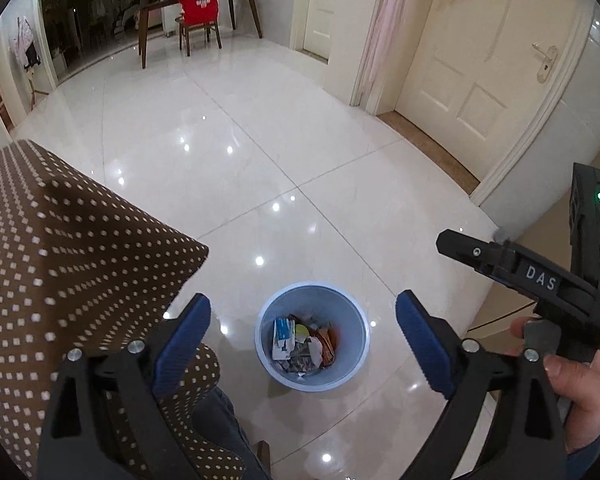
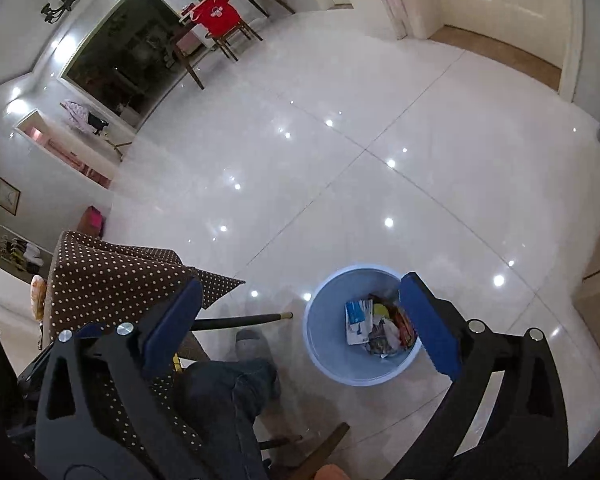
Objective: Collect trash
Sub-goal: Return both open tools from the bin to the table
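Glossy white floor tiles (image 1: 260, 152) spread below me, beside a worktop draped in brown dotted cloth (image 1: 60, 248). On the floor stands a round pale-blue plastic bin (image 1: 312, 338) holding crumpled wrappers (image 1: 304, 346). My left fingers (image 1: 302, 346) and right fingers (image 2: 300, 324), blue ribbed pads, stand spread wide, empty.

Both my wrist cameras look steeply down from well above, sharing the round pale-blue plastic bin (image 1: 312, 338) (image 2: 362, 326) on the glossy white tiled floor (image 1: 260, 152) (image 2: 380, 140).
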The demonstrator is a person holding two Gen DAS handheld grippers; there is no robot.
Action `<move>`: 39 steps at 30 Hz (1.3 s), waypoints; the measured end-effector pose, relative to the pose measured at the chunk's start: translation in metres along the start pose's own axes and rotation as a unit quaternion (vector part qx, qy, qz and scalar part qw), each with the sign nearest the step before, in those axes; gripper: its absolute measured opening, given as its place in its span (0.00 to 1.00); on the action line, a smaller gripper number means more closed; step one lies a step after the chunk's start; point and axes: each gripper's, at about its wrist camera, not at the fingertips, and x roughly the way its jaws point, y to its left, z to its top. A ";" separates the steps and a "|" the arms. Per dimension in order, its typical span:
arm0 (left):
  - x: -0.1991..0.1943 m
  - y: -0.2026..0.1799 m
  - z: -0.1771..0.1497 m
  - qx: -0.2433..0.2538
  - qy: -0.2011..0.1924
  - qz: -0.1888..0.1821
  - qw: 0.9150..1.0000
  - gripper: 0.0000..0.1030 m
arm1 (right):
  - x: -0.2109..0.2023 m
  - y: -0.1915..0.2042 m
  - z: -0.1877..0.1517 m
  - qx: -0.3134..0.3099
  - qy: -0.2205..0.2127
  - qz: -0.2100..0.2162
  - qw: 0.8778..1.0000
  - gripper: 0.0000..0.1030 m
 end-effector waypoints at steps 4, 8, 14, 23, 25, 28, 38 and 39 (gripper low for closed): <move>-0.024 0.008 0.003 -0.004 -0.025 0.001 1.000 0.89 | -0.013 0.018 0.006 -0.016 -0.016 0.006 1.000 0.94; -0.051 0.021 0.005 -0.008 -0.049 0.002 0.999 0.90 | -0.028 0.041 0.008 -0.034 -0.029 0.010 0.999 0.94; -0.091 0.043 0.008 -0.018 -0.082 0.007 0.996 0.91 | -0.049 0.089 0.017 -0.071 -0.049 0.022 0.996 0.94; -0.151 0.092 0.004 -0.023 -0.135 0.044 0.990 0.91 | -0.070 0.170 0.014 -0.138 -0.069 0.029 0.988 0.94; -0.166 0.112 0.001 -0.027 -0.147 0.059 0.987 0.91 | -0.074 0.188 0.012 -0.154 -0.075 0.032 0.985 0.94; -0.183 0.137 -0.003 -0.034 -0.159 0.080 0.983 0.91 | -0.074 0.221 0.005 -0.183 -0.079 0.037 0.979 0.94; -0.224 0.243 -0.029 -0.083 -0.181 0.137 0.970 0.91 | -0.048 0.334 -0.030 -0.276 -0.062 0.063 0.957 0.94; -0.226 0.253 -0.031 -0.087 -0.181 0.141 0.969 0.91 | -0.043 0.345 -0.035 -0.284 -0.059 0.066 0.955 0.94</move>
